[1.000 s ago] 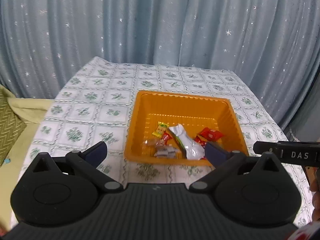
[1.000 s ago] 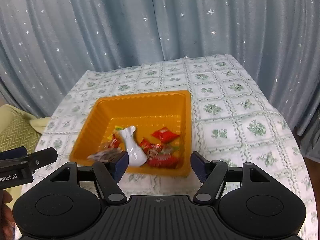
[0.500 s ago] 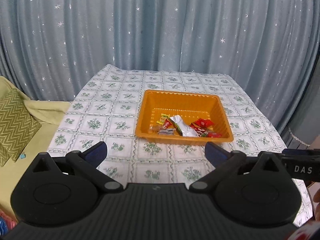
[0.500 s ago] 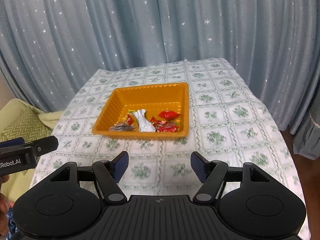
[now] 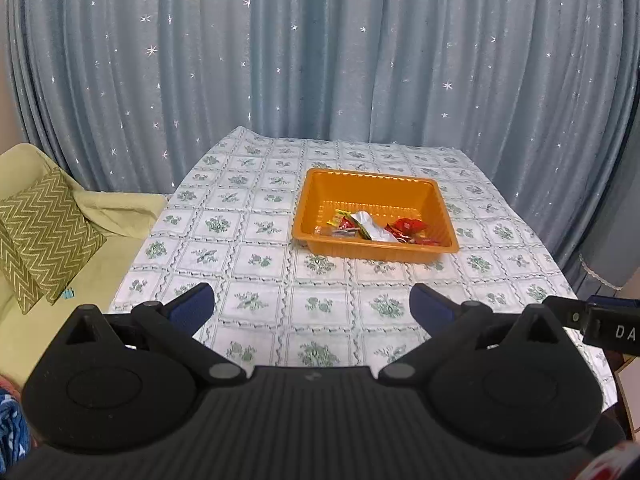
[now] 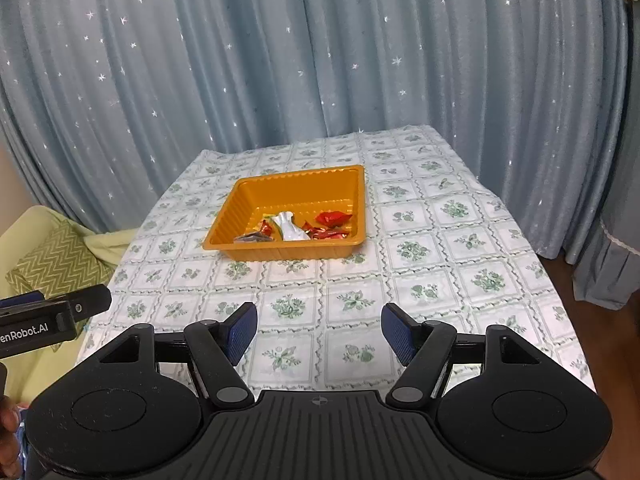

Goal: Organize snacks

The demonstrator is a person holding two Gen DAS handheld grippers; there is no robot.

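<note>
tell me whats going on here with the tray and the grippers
A person holds a gripper in each hand, tidying snacks. The wrapped snacks all lie in the orange tray on the floral tablecloth. The left gripper and right gripper are both open and empty, well short of the tray, nothing between their fingers. No snack shows on the cloth outside the tray.

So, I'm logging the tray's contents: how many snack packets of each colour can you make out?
Tray, as far as visible:
Red packets: 3, possibly more, bunched
White packet: 1
Yellow-red packet: 1
Grey packet: 1
Total: about 6
</note>
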